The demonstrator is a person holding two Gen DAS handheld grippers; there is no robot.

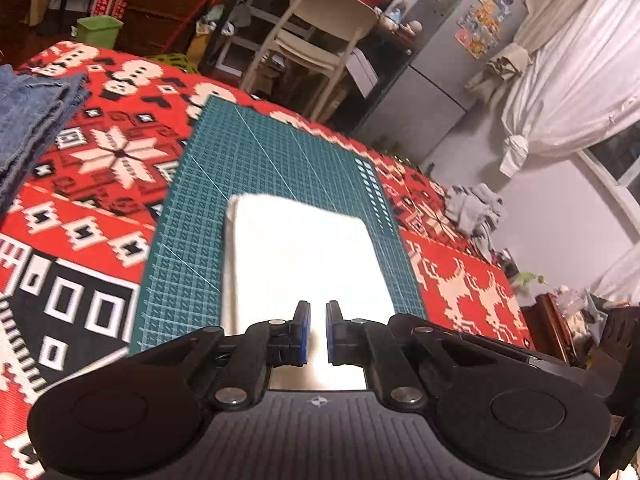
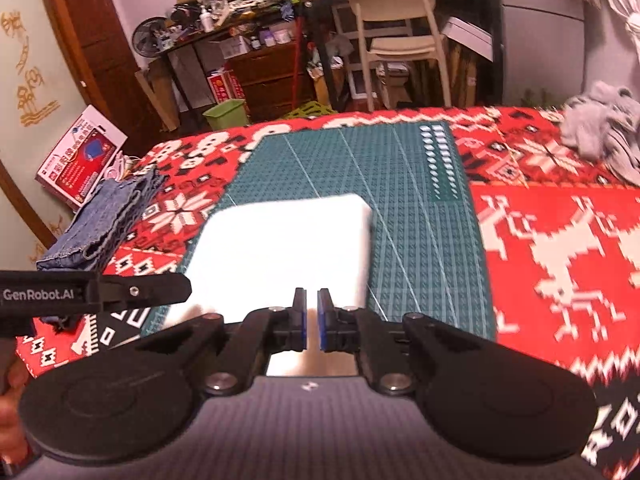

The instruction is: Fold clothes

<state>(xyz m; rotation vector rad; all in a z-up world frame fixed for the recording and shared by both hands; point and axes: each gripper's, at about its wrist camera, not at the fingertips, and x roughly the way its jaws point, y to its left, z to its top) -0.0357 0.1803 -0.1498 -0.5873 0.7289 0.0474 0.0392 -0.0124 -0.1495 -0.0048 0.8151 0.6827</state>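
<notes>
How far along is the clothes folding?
Done: folded denim stacked at one side. In hand: a white garment, folded into a neat rectangle on the green mat, both near-closed grippers at its near edge. Left: a crumpled grey garment on the other side.

A folded cloth [image 2: 280, 248] lies on the cutting mat [image 2: 420, 216], which rests on the blanket-covered table [image 2: 560, 240]. Folded jeans [image 2: 108, 220] sit left of the mat, a crumpled garment [image 2: 604, 136] far right. A chair [image 2: 396, 36] stands behind the table.
</notes>
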